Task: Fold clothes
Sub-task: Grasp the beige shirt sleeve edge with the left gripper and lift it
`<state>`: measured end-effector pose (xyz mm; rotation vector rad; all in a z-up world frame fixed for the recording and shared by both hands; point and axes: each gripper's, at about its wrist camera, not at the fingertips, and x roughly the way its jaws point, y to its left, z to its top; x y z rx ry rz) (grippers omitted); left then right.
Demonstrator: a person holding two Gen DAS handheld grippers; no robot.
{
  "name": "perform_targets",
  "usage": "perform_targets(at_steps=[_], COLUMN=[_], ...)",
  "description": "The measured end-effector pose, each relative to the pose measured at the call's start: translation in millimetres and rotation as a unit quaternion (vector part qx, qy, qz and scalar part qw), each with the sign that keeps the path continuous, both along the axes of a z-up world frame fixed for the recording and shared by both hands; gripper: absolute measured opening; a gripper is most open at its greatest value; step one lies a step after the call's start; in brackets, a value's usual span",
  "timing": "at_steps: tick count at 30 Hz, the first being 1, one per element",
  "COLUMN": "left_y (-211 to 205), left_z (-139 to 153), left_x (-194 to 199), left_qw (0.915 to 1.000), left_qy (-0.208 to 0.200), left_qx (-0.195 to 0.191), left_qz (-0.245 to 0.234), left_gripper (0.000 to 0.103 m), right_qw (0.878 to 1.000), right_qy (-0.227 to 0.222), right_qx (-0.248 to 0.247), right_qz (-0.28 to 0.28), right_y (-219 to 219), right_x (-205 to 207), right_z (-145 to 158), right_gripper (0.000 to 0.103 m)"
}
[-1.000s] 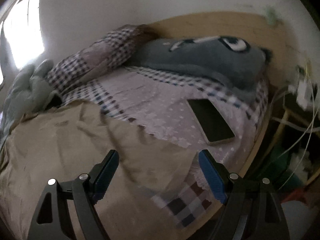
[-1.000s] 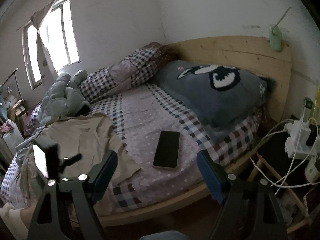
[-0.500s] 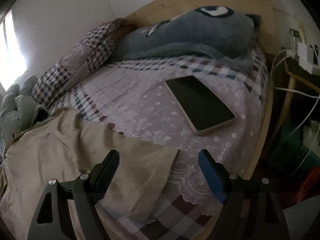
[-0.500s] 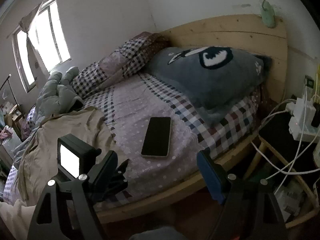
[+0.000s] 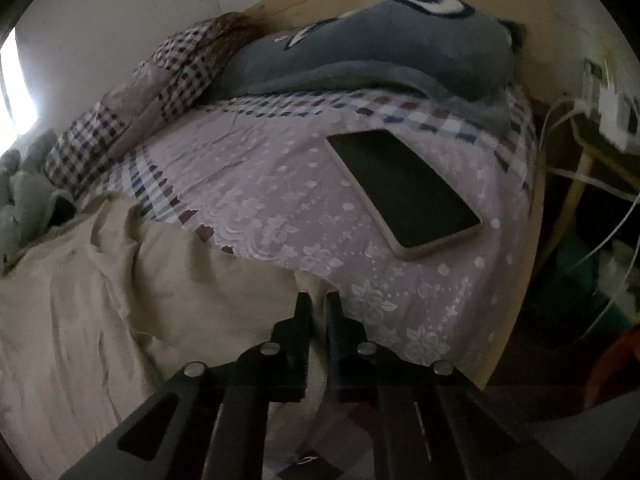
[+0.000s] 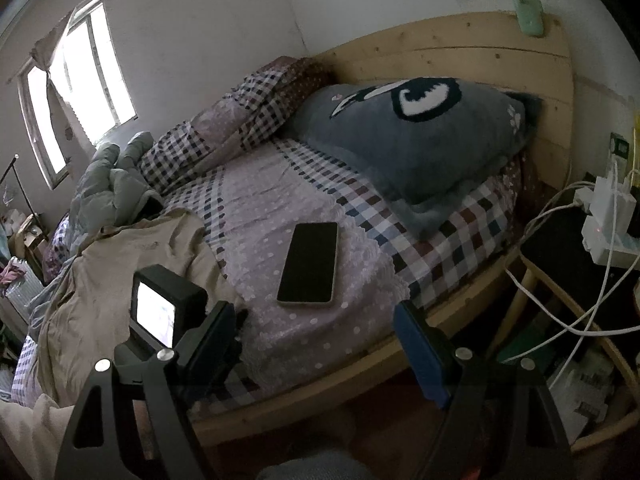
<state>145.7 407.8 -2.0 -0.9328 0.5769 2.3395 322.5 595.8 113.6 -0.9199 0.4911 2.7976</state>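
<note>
A crumpled beige cotton garment lies on the wooden bed, its near corner pinched between the closed jaws of the left gripper. Just beyond that corner, a black flat smartphone rests on the lilac sheet. The right gripper hovers off the bed's edge, jaws spread wide, holding nothing

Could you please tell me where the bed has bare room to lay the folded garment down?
Free: bedsheet between the checked quilt, grey pillow and phone. Crowded: beige garment and left gripper at the near edge.
</note>
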Motion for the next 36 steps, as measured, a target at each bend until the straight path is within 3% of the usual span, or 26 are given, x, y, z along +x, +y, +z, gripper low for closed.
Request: perform_targets(at_steps=[4,7,11,17,19,27,36], left_y=[-19.6,-44.2,-87.3,-153.4,-169.5,-217.8,-236.8], left_z=[38.1,80.8,142.0,222.1,244.8,314.2,368.6], left_x=[-5.1,-12.2,-31.2,-65.4,-73.2,-113.2,-152.8], left_qw=[0.9977,0.9903,0.9718,0.9401,0.9354,0.9321,0.9240], left_qy=[-0.017,-0.031,-0.049,-0.055,-0.042,0.002,0.007], left_qx=[0.065,0.136,0.230,0.329,0.343,0.347,0.364], left_qz=[0.000,0.002,0.024,0.071,0.076,0.104,0.115], left_gripper=[0.006,0.006,0.005,0.005,0.005,0.005,0.005], right_qw=[1.000,1.000,1.000,0.997,0.995,0.982,0.952], right_qy=[-0.001,-0.001,0.001,0.023,0.032,0.063,0.122], right_qx=[-0.002,-0.004,-0.006,0.009,0.017,0.029,0.067], right_qz=[0.006,0.012,0.025,0.072,0.093,0.176,0.273], right_y=[-3.8,-7.1,-17.1,-45.4,-59.1,-114.7,-184.4], right_x=[-2.7,-6.0,-12.7,-28.4,-36.6,-79.4,-166.3], right_z=[-1.2,-2.2,-5.2,-6.3,-5.4,-2.3,-7.7], right_gripper=[0.085,0.085,0.085,0.085,0.085,0.085,0.085])
